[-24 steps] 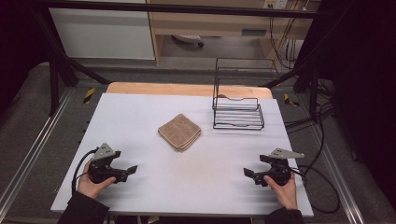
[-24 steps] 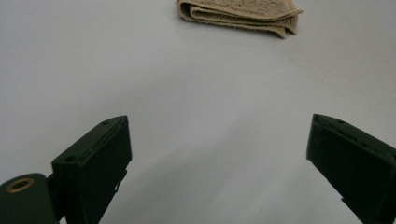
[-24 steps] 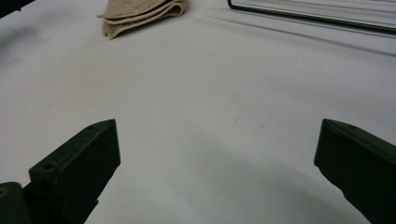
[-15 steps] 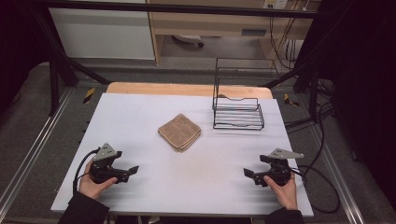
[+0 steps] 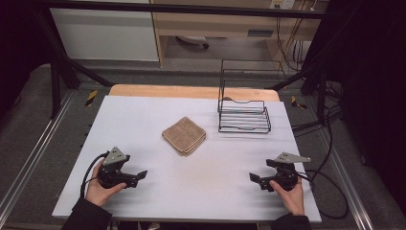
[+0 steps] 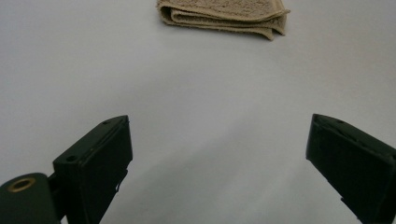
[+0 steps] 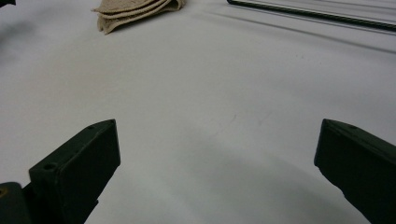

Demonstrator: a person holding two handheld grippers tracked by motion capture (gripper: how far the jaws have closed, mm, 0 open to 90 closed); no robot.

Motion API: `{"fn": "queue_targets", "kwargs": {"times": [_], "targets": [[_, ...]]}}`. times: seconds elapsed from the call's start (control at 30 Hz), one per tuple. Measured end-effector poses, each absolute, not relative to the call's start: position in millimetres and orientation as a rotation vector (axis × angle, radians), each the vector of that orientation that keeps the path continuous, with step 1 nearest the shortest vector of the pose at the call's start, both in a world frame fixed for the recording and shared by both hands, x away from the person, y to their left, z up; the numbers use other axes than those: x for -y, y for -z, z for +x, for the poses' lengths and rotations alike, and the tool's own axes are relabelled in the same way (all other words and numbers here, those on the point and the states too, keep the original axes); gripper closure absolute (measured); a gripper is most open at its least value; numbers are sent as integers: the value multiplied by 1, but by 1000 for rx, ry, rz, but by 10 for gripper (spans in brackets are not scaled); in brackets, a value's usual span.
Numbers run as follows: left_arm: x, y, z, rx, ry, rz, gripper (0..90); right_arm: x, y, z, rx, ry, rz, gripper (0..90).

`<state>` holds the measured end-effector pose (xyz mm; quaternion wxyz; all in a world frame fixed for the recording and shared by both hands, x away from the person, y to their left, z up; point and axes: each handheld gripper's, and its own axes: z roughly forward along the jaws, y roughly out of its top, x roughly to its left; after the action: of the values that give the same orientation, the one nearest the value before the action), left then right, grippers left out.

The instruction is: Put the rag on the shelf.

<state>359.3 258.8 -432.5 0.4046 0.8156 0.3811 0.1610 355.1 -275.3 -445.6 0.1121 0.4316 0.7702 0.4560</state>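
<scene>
worktop (image 5: pixel 191 143): white, wood strip along far edge
wire rack (image 5: pixel 244 115): black, far right of worktop, near back edge, sits upright; its base bar crosses top right of right gripper view (image 7: pixel 327 16)
towel (image 5: pixel 184 135): tan, folded, lies flat abt centre, just left of rack, not touching; well apart from both grippers; at top of left gripper view (image 6: pixel 224 16) & top left of right gripper view (image 7: pixel 137 11)
left gripper (image 5: pixel 140 176): near left corner, in person's left hand (image 5: pixel 103 184); jaws wide apart, nothing btwn, over bare worktop (image 6: pixel 217 154)
right gripper (image 5: pixel 253 179): near right corner, in right hand (image 5: pixel 289 194); jaws wide apart, nothing btwn (image 7: pixel 217 158)
</scene>
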Motion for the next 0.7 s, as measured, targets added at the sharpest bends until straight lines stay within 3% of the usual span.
{"fn": "queue_targets", "kwargs": {"times": [0.7], "targets": [[-203, 417, 375, -909, -395, 2113, 113, 274, 446, 355, -2267, -1318, 1260, 9]]}}
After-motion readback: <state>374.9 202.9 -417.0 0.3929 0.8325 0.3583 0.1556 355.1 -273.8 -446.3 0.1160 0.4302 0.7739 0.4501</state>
